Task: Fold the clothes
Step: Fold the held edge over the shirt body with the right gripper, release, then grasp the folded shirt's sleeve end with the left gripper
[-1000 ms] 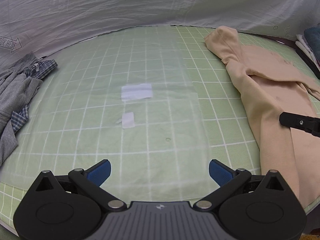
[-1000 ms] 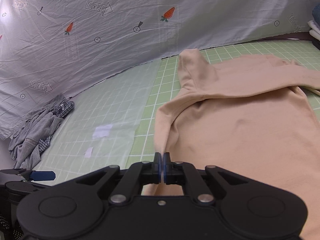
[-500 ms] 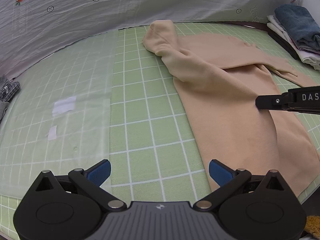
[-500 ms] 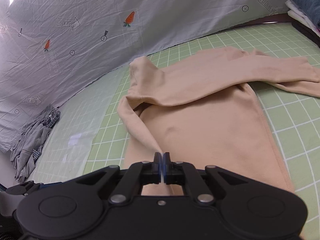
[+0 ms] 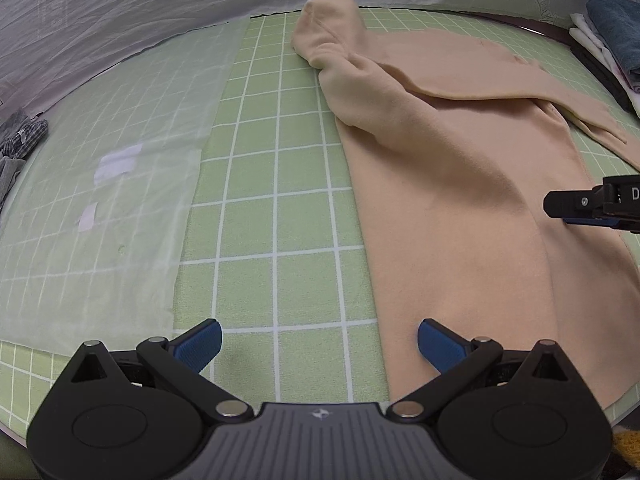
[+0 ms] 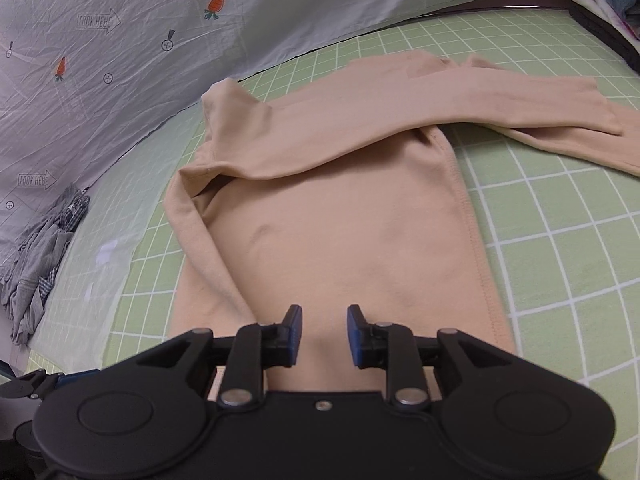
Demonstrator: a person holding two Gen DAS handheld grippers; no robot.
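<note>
Right gripper (image 6: 322, 334), low centre of its frame, has its blue pads parted over the top (image 6: 340, 220), gripping nothing. Left gripper (image 5: 319, 344) is spread wide at the bottom of its view, above the mat (image 5: 276, 184) at the top's left edge. This beige top lies flat mid-frame, one sleeve (image 6: 420, 116) folded across toward the upper right. Grey clothes (image 6: 36, 268) are heaped at the left edge, a sheet (image 6: 200, 20) spans the upper left, and a folded stack (image 5: 612, 36) sits upper right.
</note>
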